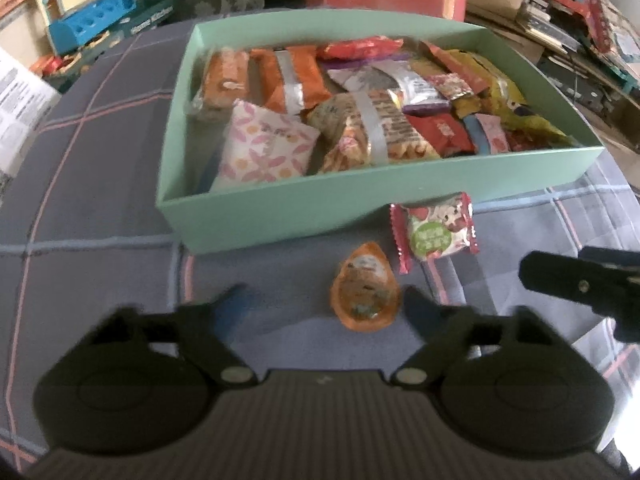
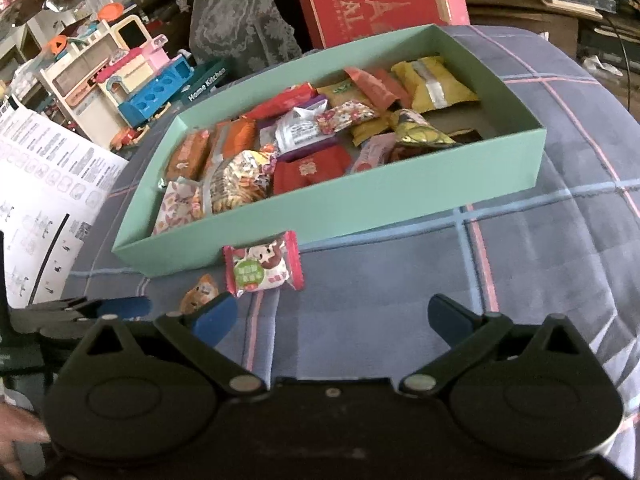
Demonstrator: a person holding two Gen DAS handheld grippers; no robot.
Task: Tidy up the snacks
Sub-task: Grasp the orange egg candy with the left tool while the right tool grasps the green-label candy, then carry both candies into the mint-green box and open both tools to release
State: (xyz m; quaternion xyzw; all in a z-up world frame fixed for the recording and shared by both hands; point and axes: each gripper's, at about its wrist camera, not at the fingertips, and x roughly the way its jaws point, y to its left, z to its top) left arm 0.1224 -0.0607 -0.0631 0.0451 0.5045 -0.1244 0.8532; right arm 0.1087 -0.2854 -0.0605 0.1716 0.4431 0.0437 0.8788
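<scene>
left gripper (image 1: 326,306) jaws apart around the orange jelly cup (image 1: 365,298) without pressing it, cup's pointed end aimed at the box, right gripper (image 2: 330,316) wide and empty, red-edged snack packet (image 2: 264,270) lying crosswise against the mint box (image 2: 360,208), box crowded with snacks on plaid cloth (image 2: 560,264)

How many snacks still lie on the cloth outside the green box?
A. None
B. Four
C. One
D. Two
D: an orange jelly cup and a red-edged candy packet lie on the checked cloth just in front of the green box; all other snacks are inside it.
</scene>
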